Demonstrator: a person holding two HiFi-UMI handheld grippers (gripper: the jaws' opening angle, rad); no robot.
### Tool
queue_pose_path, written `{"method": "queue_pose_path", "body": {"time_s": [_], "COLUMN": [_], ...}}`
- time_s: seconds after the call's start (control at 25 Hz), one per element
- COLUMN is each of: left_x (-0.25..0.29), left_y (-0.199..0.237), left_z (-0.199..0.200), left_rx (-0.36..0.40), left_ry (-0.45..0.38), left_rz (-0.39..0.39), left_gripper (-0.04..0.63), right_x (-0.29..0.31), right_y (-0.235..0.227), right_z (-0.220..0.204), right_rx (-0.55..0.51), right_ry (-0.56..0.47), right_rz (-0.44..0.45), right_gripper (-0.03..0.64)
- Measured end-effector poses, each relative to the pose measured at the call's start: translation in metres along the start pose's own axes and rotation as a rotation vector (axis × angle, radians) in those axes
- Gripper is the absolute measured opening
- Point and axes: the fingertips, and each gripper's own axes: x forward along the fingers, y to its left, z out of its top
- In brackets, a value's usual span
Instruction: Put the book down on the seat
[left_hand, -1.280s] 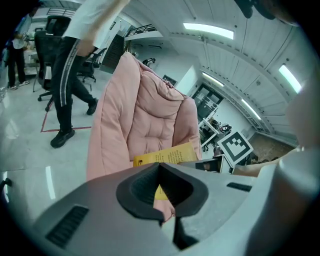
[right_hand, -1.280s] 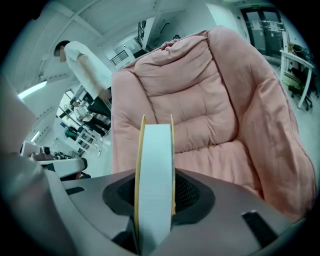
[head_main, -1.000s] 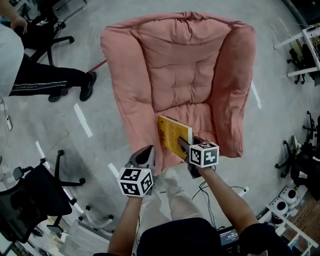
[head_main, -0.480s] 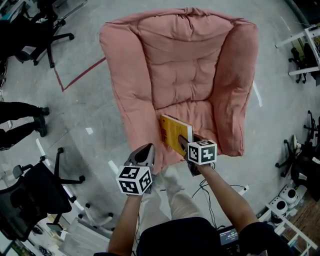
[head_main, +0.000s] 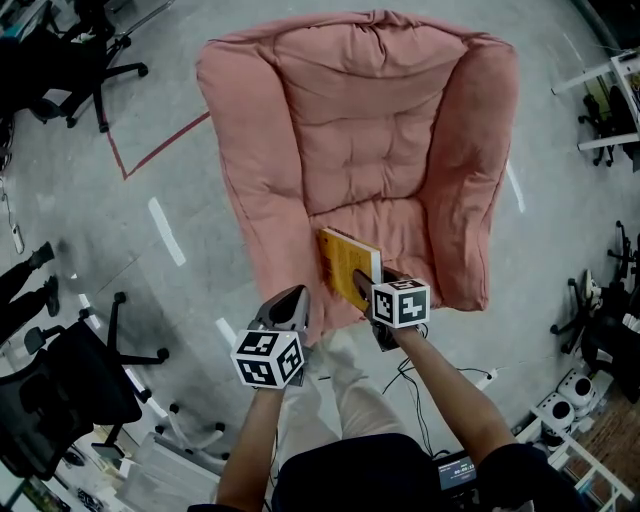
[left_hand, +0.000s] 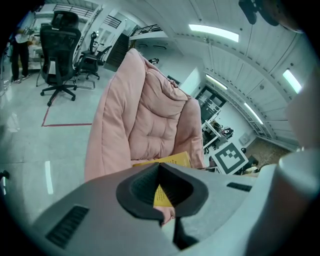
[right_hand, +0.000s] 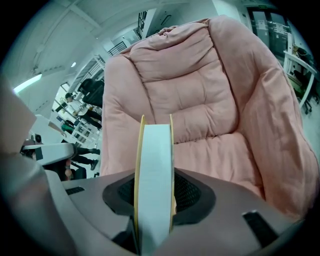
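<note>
With the right gripper (head_main: 367, 292) pinching the yellow book (head_main: 345, 262) above the front edge of the pink seat (head_main: 400, 235), lower and tip flat onto the seat before letting go, leaving the closed, empty left gripper (head_main: 290, 305) just off that front edge.

The seat (head_main: 370, 150) is showing dusty pink, quilted. The book (head_main: 347, 265) is showing a yellow cover and white page edges. The cubes on the left gripper (head_main: 289, 302) and right gripper (head_main: 367, 287) are wearing black-and-white squares, and the grey floor (head_main: 560, 230) is carrying white dashes (head_main: 166, 235) and a red line (head_main: 160, 145).
</note>
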Motion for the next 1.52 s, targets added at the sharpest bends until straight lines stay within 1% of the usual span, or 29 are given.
{"method": "queue_pose_path", "body": {"time_s": [0.28, 0.48, 0.72, 1.04, 1.36, 1.52], "left_x": [-0.002, -0.001, -0.003, -0.006, -0.019, -0.030], "left_y": [-0.007, -0.012, -0.008, -0.010, -0.001, 0.007], "left_z": [0.002, 0.001, 0.001, 0.000, -0.002, -0.003], "left_rx": [-0.004, 0.013, 0.015, 0.018, -0.001, -0.012], "left_ry": [-0.032, -0.042, -0.041, -0.047, -0.055, -0.067], "left_rz": [-0.038, -0.045, -0.034, -0.026, -0.016, 0.008], "left_gripper": [0.005, 0.005, 0.005, 0.005, 0.005, 0.005], "right_x": [0.002, 0.001, -0.002, -0.005, -0.003, -0.002], "right_y": [0.009, 0.015, 0.023, 0.027, 0.045, 0.053], "right_z": [0.001, 0.004, 0.010, 0.012, 0.011, 0.013], "right_rx": [-0.004, -0.010, -0.004, 0.001, -0.030, -0.048], "right_ry": [-0.019, -0.027, -0.049, -0.056, -0.044, -0.050], "right_rz": [0.039, 0.063, 0.090, 0.099, 0.111, 0.101], "right_gripper": [0.153, 0.156, 0.173, 0.173, 0.183, 0.186]}}
